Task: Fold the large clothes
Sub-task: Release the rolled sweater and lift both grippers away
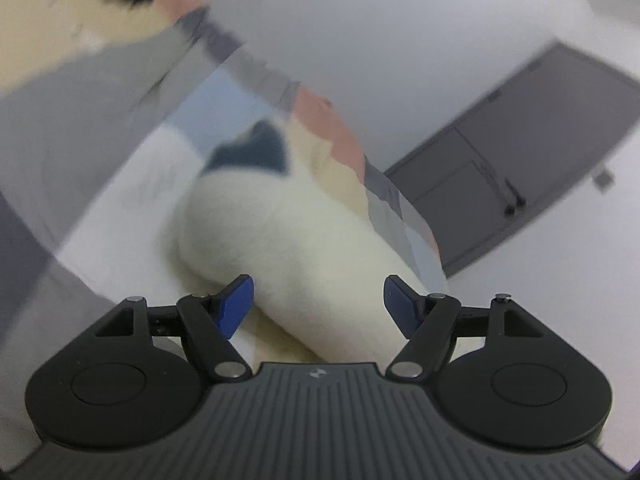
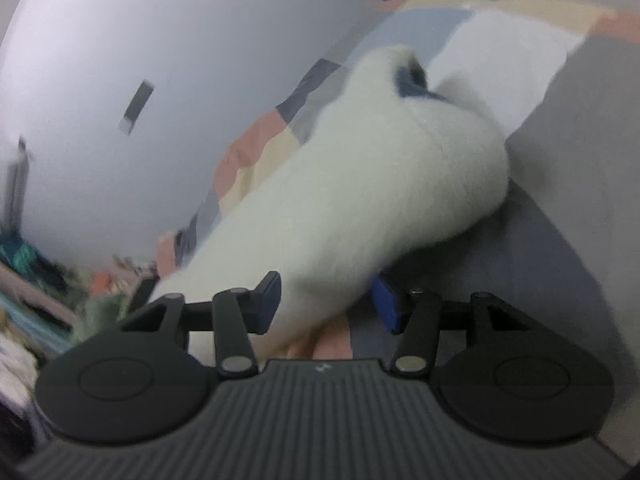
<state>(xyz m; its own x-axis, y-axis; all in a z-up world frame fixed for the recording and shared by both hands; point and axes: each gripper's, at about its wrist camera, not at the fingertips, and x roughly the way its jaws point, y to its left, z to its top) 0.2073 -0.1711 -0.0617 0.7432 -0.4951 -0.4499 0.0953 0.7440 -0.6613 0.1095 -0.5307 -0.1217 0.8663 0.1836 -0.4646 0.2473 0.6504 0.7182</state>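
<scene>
A fluffy cream-white garment (image 1: 280, 232) with a dark blue patch at its far end lies rolled on a patchwork bedspread (image 1: 100, 128). In the left wrist view my left gripper (image 1: 318, 304) is open, its blue pads (image 1: 236, 306) on either side of the garment's near end. In the right wrist view the same garment (image 2: 360, 184) runs between the blue pads (image 2: 269, 300) of my right gripper (image 2: 326, 304), which stands open around it. Both views are blurred.
A grey door (image 1: 520, 160) and white wall are beyond the bed in the left view. In the right view a white wall (image 2: 140, 60) and cluttered items (image 2: 40, 288) sit at the left; the bedspread (image 2: 580, 140) spreads right.
</scene>
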